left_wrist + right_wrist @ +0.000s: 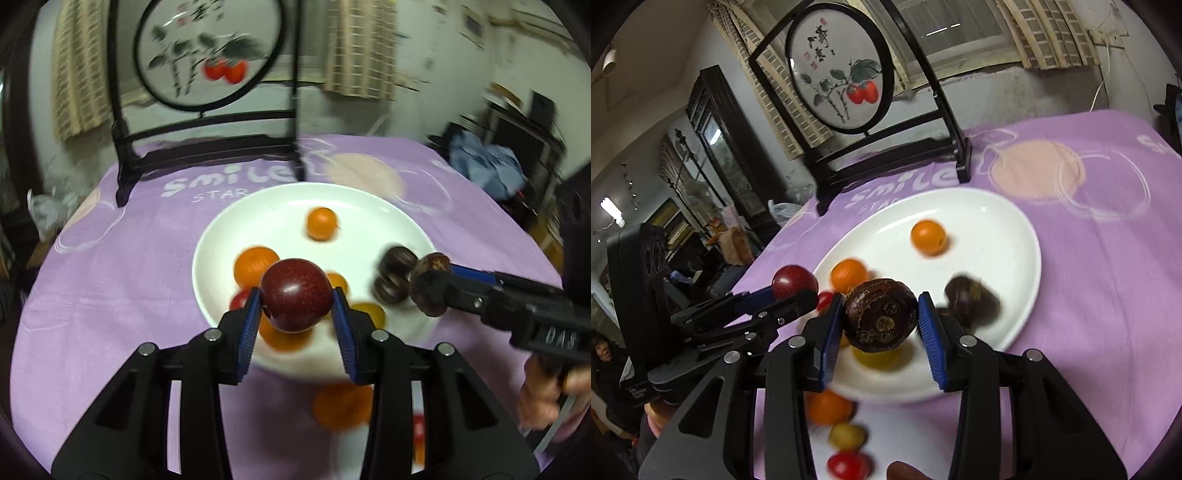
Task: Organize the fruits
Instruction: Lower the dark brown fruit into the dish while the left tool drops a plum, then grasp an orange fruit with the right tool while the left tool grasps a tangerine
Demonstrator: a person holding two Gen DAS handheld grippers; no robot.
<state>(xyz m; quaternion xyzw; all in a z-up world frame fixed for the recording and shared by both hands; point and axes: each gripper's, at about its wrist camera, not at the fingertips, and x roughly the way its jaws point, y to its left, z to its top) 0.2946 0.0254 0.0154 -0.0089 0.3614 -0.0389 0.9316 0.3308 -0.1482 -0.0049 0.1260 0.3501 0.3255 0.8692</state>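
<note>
My left gripper (296,301) is shut on a dark red plum (295,293) and holds it above the near edge of a white plate (369,206). My right gripper (881,314) is shut on a dark brown water chestnut (881,314) above the same plate (1004,236). On the plate lie several orange fruits (321,223), a yellow one (369,312) and two more chestnuts (397,260). The right gripper with its chestnut (430,282) shows at the right of the left wrist view; the left gripper with the plum (794,282) shows at the left of the right wrist view.
The plate sits on a purple cloth (110,277). A black framed round painting (207,48) stands behind it. An orange fruit (343,406), a yellow one (847,435) and a red one (849,465) lie on the cloth near the plate's front edge.
</note>
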